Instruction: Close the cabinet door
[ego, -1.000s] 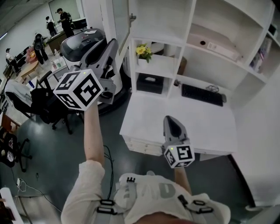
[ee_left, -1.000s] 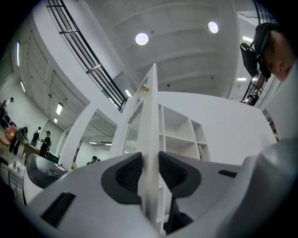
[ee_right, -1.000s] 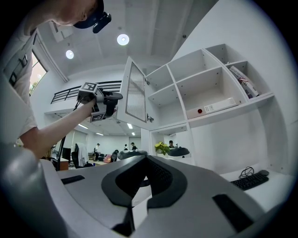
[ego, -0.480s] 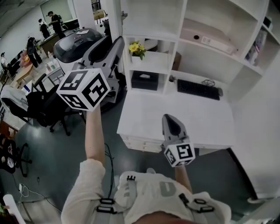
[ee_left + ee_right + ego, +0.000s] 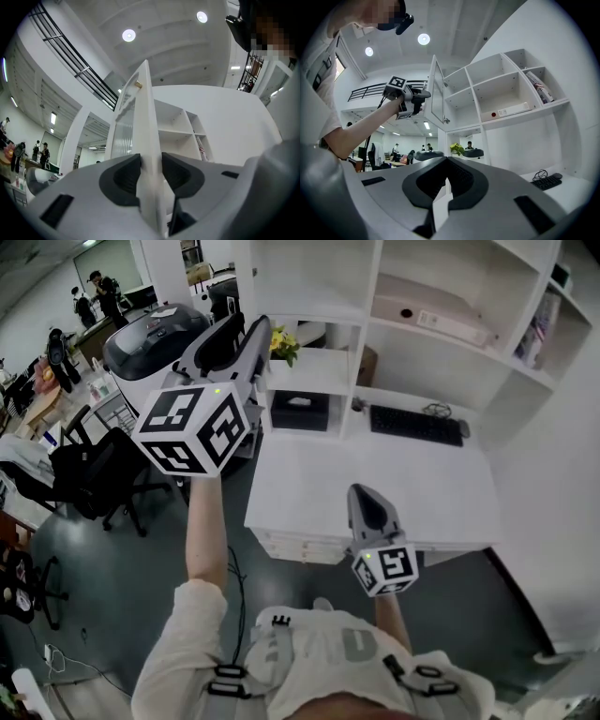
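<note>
Left gripper view, fingers pinching cabinet door

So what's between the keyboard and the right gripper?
Nothing but bare white desk top. The head view shows that stretch between the keyboard and the right gripper with no object on it.

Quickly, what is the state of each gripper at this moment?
Left gripper: closed on the edge of the cabinet door.
Right gripper: closed, holding nothing.
</note>
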The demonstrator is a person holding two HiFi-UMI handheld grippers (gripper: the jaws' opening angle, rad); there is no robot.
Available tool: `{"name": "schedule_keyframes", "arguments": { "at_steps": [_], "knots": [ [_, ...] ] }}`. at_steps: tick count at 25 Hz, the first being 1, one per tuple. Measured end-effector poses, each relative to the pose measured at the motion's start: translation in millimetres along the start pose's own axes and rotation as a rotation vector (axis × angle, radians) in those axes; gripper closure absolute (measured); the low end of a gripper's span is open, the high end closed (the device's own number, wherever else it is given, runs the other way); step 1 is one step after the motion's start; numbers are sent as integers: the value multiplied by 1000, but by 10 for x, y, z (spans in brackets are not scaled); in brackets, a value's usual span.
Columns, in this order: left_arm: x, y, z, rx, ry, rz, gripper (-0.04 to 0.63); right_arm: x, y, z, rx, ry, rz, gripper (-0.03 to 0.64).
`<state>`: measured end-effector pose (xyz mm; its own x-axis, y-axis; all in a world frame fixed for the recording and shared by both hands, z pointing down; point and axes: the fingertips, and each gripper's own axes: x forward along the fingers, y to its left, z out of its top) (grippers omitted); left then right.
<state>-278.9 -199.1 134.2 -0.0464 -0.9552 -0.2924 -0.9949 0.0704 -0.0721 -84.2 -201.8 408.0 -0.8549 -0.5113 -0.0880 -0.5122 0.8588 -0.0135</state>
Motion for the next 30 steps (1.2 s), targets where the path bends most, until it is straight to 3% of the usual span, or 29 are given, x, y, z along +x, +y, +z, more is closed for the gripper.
{"name": "schedule_keyframes", "arguments": {
  "at_steps": [11,17,30],
  "knots": [
    [180,-197,-36,30,-14,13,456,-114,-178,2,-11,1,-52,620],
    [418,-401,-102,140,23,36,456,-188,-315,44,-10,-22,-99,620],
    [840,-654,-200,195,48,49,451,-451,-632,45,-8,-14,-197,620]
  ]
}}
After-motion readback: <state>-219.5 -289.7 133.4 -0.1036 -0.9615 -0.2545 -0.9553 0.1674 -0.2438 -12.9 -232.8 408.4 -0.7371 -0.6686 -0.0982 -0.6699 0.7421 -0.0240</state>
